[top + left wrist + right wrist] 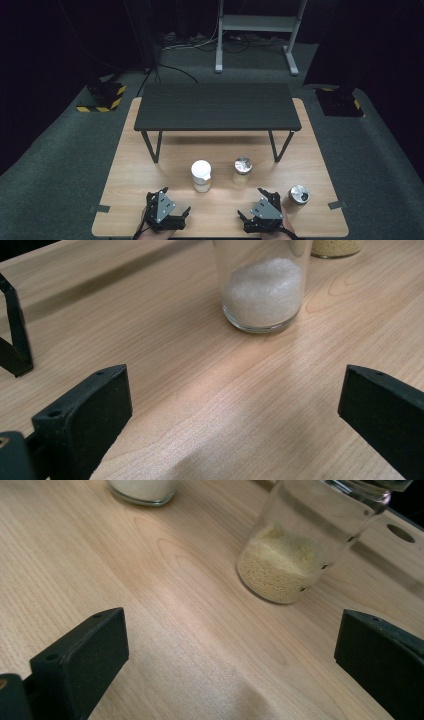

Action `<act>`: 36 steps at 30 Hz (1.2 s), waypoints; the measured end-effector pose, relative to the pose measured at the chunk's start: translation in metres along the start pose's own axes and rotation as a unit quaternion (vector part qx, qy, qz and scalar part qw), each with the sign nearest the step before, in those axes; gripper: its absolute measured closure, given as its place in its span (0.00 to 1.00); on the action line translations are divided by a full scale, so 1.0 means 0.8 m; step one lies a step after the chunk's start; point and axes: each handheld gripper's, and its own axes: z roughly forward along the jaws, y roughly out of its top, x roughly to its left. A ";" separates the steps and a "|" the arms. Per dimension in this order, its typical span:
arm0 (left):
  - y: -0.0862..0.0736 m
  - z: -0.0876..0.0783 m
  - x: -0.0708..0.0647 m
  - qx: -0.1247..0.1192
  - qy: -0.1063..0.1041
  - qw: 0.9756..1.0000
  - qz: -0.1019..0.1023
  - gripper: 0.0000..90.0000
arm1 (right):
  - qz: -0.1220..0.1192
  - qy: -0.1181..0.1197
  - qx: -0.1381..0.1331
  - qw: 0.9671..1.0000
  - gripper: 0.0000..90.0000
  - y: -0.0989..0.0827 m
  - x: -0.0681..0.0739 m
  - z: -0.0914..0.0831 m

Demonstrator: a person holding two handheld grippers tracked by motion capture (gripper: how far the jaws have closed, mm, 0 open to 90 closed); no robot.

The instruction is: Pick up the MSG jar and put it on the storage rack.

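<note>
Three glass jars stand on the wooden table (125,200). A white-lidded jar (201,176) holds white grains (262,295). To its right, a silver-lidded jar (243,170) holds yellow grains (287,567). The other silver-lidded jar (298,195) stands near the right front. My left gripper (175,201) rests at the front left, open, its jaws (235,415) aimed at the white-grain jar a short way ahead. My right gripper (252,204) sits at the front right, open and empty (230,660), with the yellow-grain jar ahead and slightly to its right.
A low black bench (218,106) on thin legs spans the far half of the table; one leg (15,335) appears in the left gripper view. Grey tape tabs (338,204) mark the table's front corners. Carpet and a white stand (257,22) lie beyond.
</note>
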 end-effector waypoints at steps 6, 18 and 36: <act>-0.001 -0.002 -0.001 -0.007 0.006 1.000 0.001 0.01 | 0.005 0.005 -0.001 1.000 0.00 0.000 -0.001 0.000; -0.003 -0.005 0.003 -0.010 -0.002 1.000 -0.012 0.01 | 0.020 0.007 -0.010 1.000 0.00 -0.002 -0.006 -0.003; 0.000 -0.008 0.007 -0.023 -0.010 0.999 -0.020 0.01 | 0.023 0.002 -0.011 1.000 0.00 -0.002 -0.006 -0.003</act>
